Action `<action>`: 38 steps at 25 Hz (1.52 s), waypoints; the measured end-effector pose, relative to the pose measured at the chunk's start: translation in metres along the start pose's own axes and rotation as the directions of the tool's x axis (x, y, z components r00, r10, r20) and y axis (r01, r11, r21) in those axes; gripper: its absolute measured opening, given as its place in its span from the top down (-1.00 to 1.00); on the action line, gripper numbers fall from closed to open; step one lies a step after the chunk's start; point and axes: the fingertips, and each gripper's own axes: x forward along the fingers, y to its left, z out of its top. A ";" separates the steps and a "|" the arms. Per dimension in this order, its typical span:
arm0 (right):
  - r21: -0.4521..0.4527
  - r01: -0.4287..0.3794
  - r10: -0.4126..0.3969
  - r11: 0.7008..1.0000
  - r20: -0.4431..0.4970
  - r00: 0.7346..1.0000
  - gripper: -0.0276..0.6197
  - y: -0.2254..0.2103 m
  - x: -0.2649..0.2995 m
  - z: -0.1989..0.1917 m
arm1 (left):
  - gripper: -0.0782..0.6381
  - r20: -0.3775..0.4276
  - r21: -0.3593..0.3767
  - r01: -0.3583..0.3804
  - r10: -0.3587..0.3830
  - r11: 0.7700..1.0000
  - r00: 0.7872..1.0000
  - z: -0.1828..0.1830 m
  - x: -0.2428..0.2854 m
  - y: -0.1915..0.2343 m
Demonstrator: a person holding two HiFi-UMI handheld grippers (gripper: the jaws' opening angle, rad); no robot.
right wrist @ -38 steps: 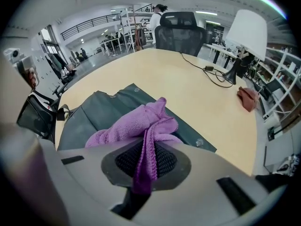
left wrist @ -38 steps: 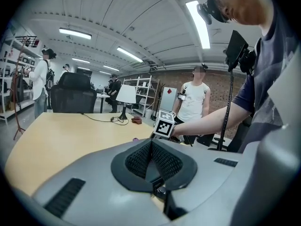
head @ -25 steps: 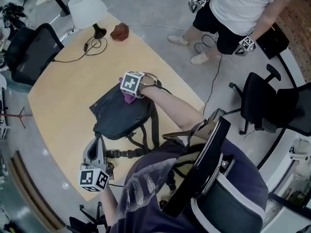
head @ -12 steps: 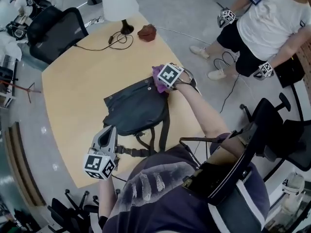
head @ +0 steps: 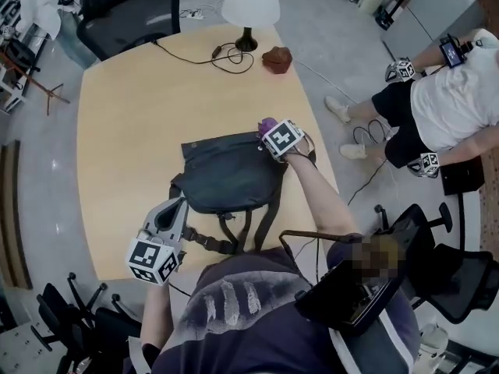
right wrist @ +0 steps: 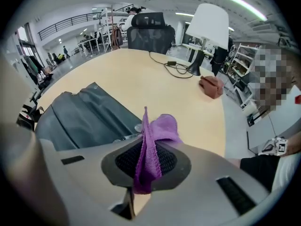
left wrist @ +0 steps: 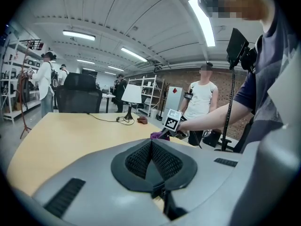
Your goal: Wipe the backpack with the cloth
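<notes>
My right gripper (right wrist: 146, 163) is pinching the purple cloth (right wrist: 157, 131): its jaws are closed on a fold of it, and the loose end bunches up just past the tips. From the head view this gripper sits at the far right corner of the dark backpack (head: 230, 170), with the cloth touching or nearly touching that corner; I cannot tell which. In the right gripper view the backpack's dark, creased fabric spreads out to the left of my jaws and just below them. It lies flat on the pale wooden table (head: 132, 115), its straps trailing toward me. Ahead of the right gripper and a little to its right, well apart, a small reddish-brown thing (right wrist: 211, 86) lies on the table, and beyond it stands a lamp (right wrist: 209, 22) with a white shade and a dark cable (head: 226, 57) looped at its foot. My left gripper (left wrist: 153, 161) has its jaws pressed together, with nothing between the pads. It hovers at the near left of the backpack, close to the straps, pointing across the table toward my right gripper. A black office chair (head: 129, 14) stands at the table's far side, and a person in a white shirt (head: 452, 107) stands on the floor off to the right of my right arm.
</notes>
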 end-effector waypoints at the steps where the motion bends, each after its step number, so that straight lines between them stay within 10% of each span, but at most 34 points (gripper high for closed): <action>1: -0.015 -0.023 0.022 1.000 -0.006 1.000 0.82 0.014 0.007 0.005 | 0.76 0.000 -0.007 -0.020 0.020 1.000 1.000 -0.002 -0.006 0.005; 38: -0.261 -0.446 0.461 0.856 -0.004 0.887 0.82 0.272 0.038 0.140 | 0.76 0.004 -0.116 -0.111 0.112 0.987 0.994 -0.037 -0.077 0.088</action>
